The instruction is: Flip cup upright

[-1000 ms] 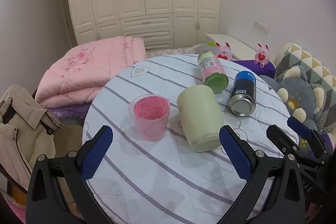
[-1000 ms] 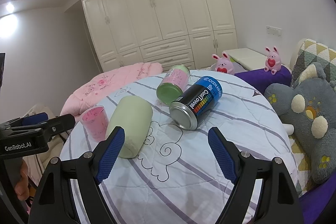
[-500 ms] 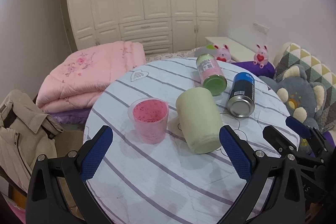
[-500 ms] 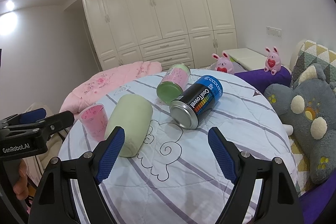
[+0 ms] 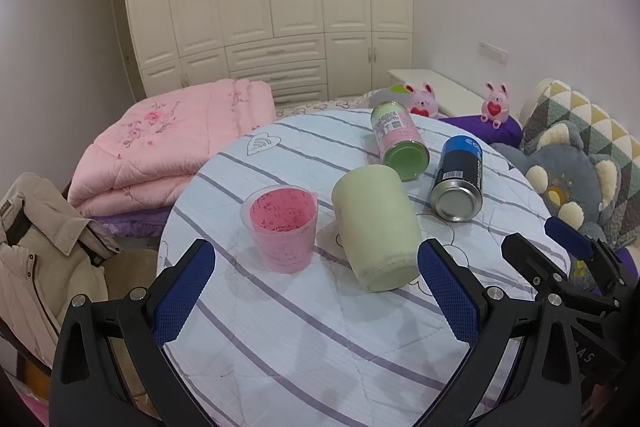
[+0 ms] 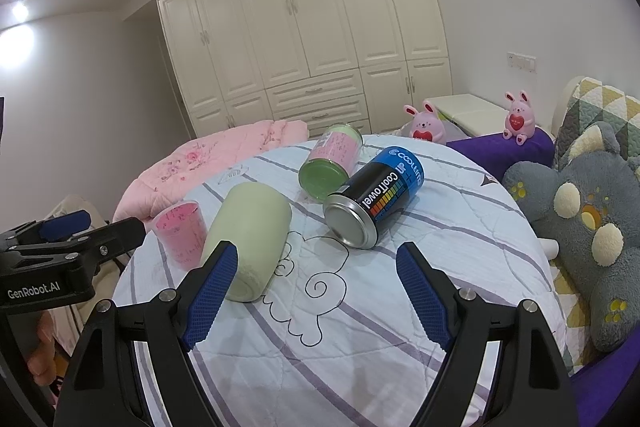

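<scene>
A pale green cup (image 5: 376,227) lies on its side on the round striped table (image 5: 304,339), its base toward me; it also shows in the right wrist view (image 6: 250,235). A pink translucent cup (image 5: 280,227) stands upright to its left, seen too in the right wrist view (image 6: 180,231). My left gripper (image 5: 316,295) is open and empty, a little short of both cups. My right gripper (image 6: 316,295) is open and empty, near the green cup's base and in front of the cans. The right gripper shows at the right edge of the left wrist view (image 5: 568,267).
A green-and-pink can (image 5: 398,143) and a blue-and-black can (image 5: 460,179) lie on their sides behind the green cup. A folded pink quilt (image 5: 172,147) lies beyond the table on the left, a grey plush toy (image 6: 580,215) on the right, a beige jacket (image 5: 36,251) at the left.
Both grippers have risen or tilted slightly, so the table objects sit a little lower in view. Nothing on the table has moved.
</scene>
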`<action>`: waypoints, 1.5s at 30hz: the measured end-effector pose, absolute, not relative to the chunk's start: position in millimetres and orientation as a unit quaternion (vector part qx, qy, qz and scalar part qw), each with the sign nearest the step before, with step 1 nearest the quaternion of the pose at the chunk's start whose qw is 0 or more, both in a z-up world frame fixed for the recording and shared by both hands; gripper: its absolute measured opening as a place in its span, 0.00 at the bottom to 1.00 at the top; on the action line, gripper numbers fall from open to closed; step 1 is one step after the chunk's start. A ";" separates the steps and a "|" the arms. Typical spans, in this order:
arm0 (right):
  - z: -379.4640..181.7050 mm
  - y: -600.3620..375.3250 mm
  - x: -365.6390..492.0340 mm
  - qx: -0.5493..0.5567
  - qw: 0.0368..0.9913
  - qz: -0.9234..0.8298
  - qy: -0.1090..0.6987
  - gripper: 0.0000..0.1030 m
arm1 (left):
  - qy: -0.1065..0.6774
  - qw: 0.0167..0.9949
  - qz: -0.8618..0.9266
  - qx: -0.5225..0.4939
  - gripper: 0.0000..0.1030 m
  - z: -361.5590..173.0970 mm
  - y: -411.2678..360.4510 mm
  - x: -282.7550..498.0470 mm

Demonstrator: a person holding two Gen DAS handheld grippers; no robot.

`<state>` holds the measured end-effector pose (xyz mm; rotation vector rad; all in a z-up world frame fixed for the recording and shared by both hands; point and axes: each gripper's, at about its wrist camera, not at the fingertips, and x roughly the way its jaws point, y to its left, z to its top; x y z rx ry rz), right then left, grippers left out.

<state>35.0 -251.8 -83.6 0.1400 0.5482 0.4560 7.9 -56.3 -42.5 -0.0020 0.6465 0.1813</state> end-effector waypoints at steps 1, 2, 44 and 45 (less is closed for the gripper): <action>-83.4 -252.2 35.0 0.069 0.935 0.223 0.267 0.81 | 0.317 0.944 0.089 -0.001 1.00 -42.5 -56.4 7.9; -83.2 -252.7 35.1 0.070 0.935 0.223 0.267 0.81 | 0.318 0.944 0.089 0.000 0.99 -42.8 -56.4 8.3; -84.2 -250.1 34.0 0.068 0.935 0.225 0.268 0.81 | 0.322 0.943 0.089 0.001 0.99 -45.8 -55.7 5.3; -84.3 -249.9 34.1 0.068 0.935 0.225 0.268 0.80 | 0.323 0.942 0.089 0.001 0.99 -46.1 -55.4 6.0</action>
